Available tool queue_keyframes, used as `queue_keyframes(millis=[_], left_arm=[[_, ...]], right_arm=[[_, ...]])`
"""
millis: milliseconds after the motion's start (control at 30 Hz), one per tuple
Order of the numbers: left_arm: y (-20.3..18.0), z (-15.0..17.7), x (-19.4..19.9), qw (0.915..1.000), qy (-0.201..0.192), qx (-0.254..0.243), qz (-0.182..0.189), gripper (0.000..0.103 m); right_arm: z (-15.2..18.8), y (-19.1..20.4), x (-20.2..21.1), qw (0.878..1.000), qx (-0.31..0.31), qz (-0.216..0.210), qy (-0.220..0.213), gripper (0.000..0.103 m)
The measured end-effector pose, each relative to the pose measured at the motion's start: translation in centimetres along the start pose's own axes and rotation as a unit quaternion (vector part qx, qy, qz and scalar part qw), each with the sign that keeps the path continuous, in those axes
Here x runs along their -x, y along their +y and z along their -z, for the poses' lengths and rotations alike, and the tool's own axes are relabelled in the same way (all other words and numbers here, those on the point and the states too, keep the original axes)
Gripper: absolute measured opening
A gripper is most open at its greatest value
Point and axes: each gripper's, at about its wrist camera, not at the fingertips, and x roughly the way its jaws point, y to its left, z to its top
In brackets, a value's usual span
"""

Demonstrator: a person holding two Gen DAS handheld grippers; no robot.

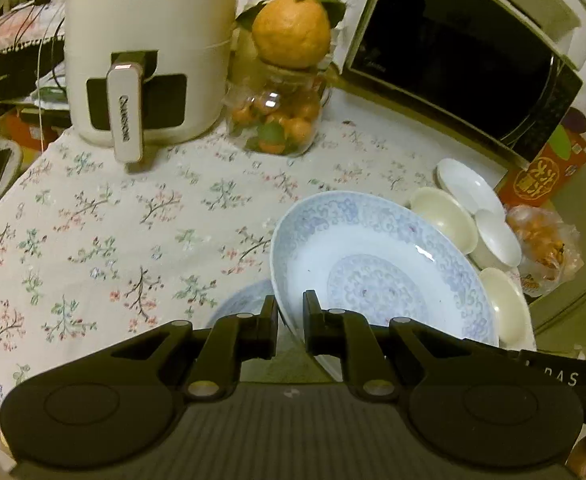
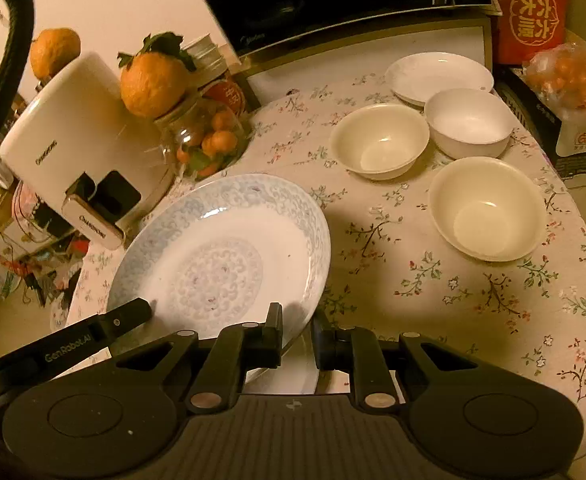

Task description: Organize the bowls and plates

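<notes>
The blue-patterned plate (image 2: 229, 256) sits tilted between your two tools, its far rim raised toward the white air fryer (image 2: 81, 140) and the jar of small oranges (image 2: 209, 140), its near rim low at your fingertips. Under its left edge, in the left wrist view, a second blue-patterned plate (image 1: 241, 304) peeks out flat on the table (image 1: 113, 220); that looks like the place this one is headed, so the relation that matters is the held plate lying just above and to the right of it.

Your left tool (image 1: 291, 320) is clenched on the plate's near rim, one finger above and one below. Your right tool (image 2: 297, 332) straddles the same rim further round to the right; its jaws are nearly closed, but a sliver of gap shows, and I cannot tell whether the pads press or have let go. In the right wrist view the left tool shows as a dark finger lying on the plate's left edge, so the two grips sit close together along the near side, the left nearer the lower plate.

Past the plate to the right, well apart from it, stand two cream bowls (image 2: 379, 140) (image 2: 487, 208) and a white bowl (image 2: 469, 122), with a small white plate (image 2: 439, 76) behind them, just in front of the microwave (image 2: 333, 0). A bag of oranges (image 2: 573, 76) and a red carton (image 2: 533, 8) close the far right corner.

By my judgement, you lower the plate leftward to nest it, keeping the far rim clear of the fryer's handle.
</notes>
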Motion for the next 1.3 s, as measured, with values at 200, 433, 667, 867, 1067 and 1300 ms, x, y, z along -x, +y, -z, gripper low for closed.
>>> queue_keyframes(millis=[200, 433, 667, 867, 1067, 1300], left_arm=[[1.2, 0.8, 0.0, 0.9998, 0.015, 0.009, -0.009, 0.011], [2.0, 1.8, 0.1, 0.9991, 0.032, 0.016, -0.022, 0.011], [2.6, 2.5, -0.1, 0.9983, 0.047, 0.024, -0.024, 0.012], [2.8, 2.9, -0.2, 0.9980, 0.052, 0.025, -0.027, 0.012], [2.7, 3.2, -0.4, 0.9975, 0.057, 0.021, -0.036, 0.012], [2.8, 3.6, -0.4, 0.9970, 0.061, 0.020, -0.042, 0.012]], right_arm=[[0.9, 0.6, -1.0, 1.000, 0.017, 0.002, 0.019, 0.015], [1.9, 1.7, -2.1, 0.998, 0.038, 0.010, 0.041, 0.015], [2.4, 2.0, -2.5, 0.997, 0.051, 0.017, 0.052, 0.015], [2.7, 2.3, -2.9, 0.996, 0.057, 0.020, 0.062, 0.015], [2.9, 2.2, -3.3, 0.995, 0.062, 0.024, 0.072, 0.015], [3.2, 2.3, -3.6, 0.994, 0.063, 0.027, 0.081, 0.015]])
